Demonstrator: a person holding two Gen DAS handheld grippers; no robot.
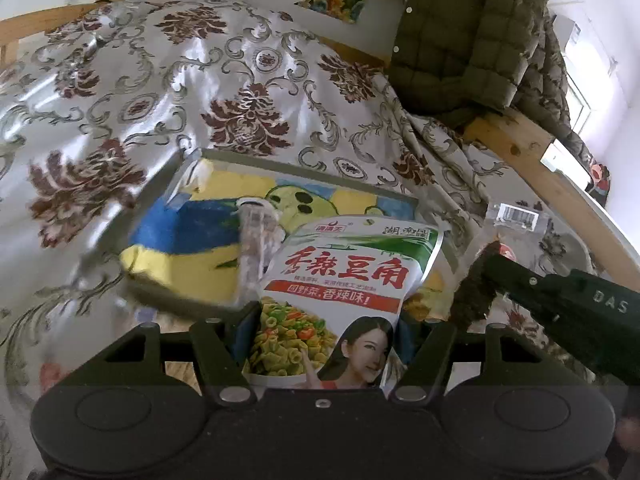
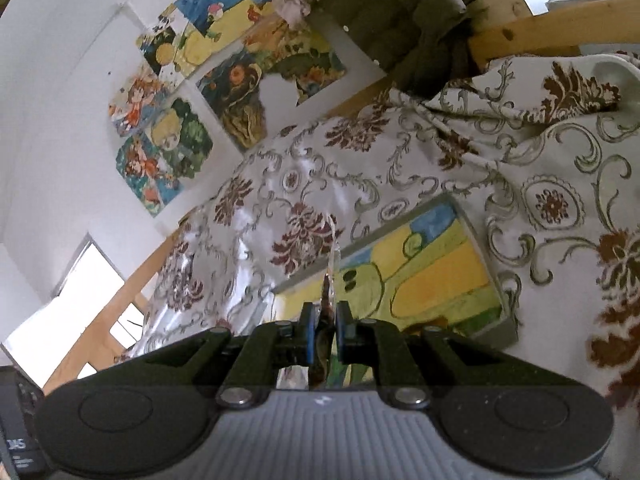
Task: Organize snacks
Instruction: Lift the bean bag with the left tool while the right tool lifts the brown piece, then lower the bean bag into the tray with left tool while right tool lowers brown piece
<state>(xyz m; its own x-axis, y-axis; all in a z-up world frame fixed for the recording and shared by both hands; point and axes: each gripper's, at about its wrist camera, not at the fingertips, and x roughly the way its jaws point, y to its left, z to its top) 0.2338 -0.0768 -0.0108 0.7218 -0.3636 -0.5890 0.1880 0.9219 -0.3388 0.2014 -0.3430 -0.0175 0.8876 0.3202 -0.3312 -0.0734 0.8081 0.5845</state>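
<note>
My left tool (image 1: 324,344) grips a green-and-white snack bag (image 1: 340,292) with red lettering, its jaws pressed on the bag's lower sides, holding it upright above a painted tray (image 1: 208,232) in blue and yellow. My right tool (image 2: 325,336) is clamped tight on the thin edge of a clear packet (image 2: 329,280), which sticks up edge-on between the blue pads. The tray lies on a floral cloth (image 1: 160,100). An olive quilted jacket (image 1: 460,40) hangs beyond, over a wooden rail (image 1: 540,160).
</note>
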